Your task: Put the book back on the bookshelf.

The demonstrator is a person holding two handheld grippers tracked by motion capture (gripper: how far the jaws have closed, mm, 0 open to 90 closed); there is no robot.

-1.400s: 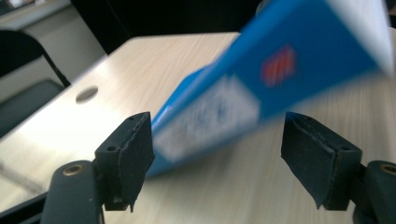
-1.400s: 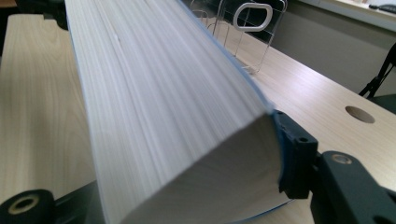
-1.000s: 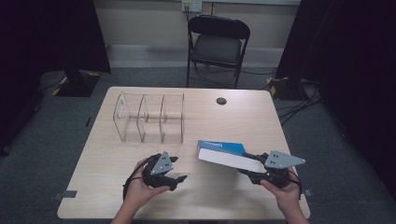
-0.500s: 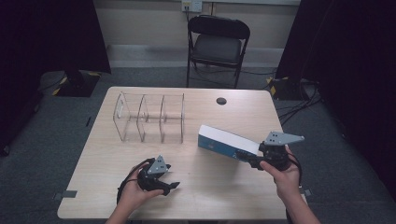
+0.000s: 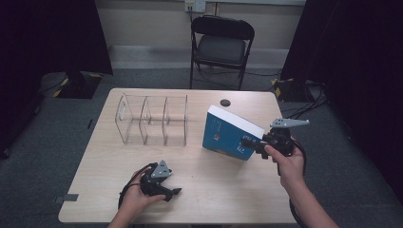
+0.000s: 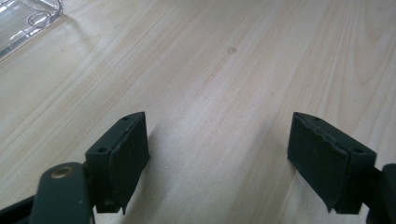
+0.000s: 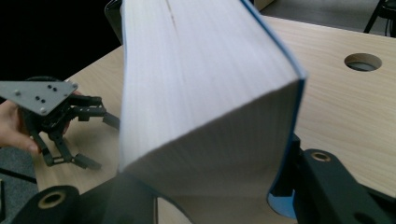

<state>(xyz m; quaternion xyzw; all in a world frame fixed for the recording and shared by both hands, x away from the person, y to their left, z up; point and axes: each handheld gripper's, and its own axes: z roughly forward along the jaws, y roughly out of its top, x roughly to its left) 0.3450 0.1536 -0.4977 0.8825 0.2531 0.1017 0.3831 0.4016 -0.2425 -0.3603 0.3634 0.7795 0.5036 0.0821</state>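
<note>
- The right gripper (image 5: pixel 249 142) is clamped on the blue book (image 5: pixel 228 134), holding it tilted up on edge at the table's (image 5: pixel 204 190) right half.
- The right gripper view adds the book's white page block (image 7: pixel 196 93) between the jaws.
- The left gripper (image 6: pixel 219 158) rests spread wide over bare wood, grasping nothing.
- The high view places the clear divider rack (image 5: pixel 152 119) left of the book, apart.

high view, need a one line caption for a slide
Right gripper tilts a blue book up on edge beside a clear divider rack; left gripper rests open.
</note>
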